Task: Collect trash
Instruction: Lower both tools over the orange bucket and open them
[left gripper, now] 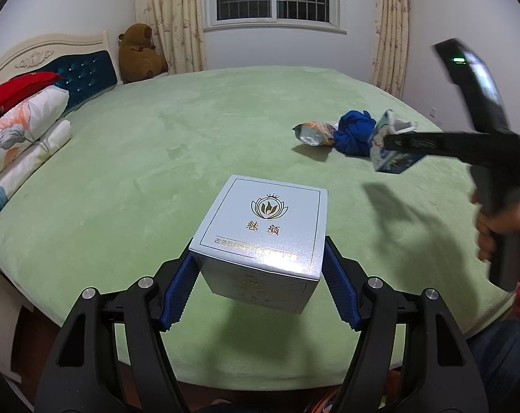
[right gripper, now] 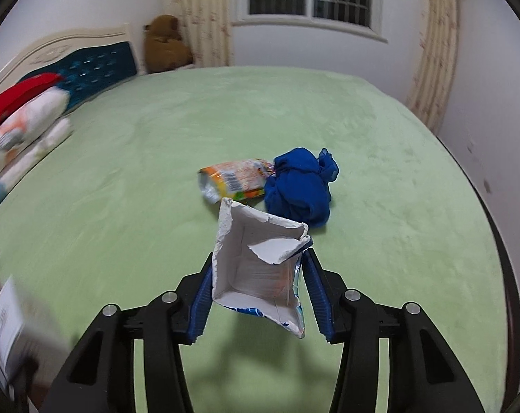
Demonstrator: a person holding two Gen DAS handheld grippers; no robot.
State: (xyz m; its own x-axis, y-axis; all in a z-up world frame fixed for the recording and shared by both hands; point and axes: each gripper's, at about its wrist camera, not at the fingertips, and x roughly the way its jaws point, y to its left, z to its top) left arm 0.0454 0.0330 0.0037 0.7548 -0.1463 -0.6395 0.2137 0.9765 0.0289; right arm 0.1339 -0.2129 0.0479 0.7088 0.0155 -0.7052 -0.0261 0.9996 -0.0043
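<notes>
Both tongs loaded: left tongs (left gripper: 256, 277) clamp pale box (left gripper: 260, 237); right tongs (right gripper: 256, 296) pinch torn carton (right gripper: 256, 268) above green bed (right gripper: 122, 189).

"魅颜" on pale blue box (left gripper: 260, 237)

Broad open bed (left gripper: 163, 144) is being left across the centre and left of both views. Passage at centre right is being blocked by a snack wrapper (right gripper: 234, 180) touching a blue cloth (right gripper: 299, 186); pillows (left gripper: 22, 127) are crowding the left edge.
</notes>
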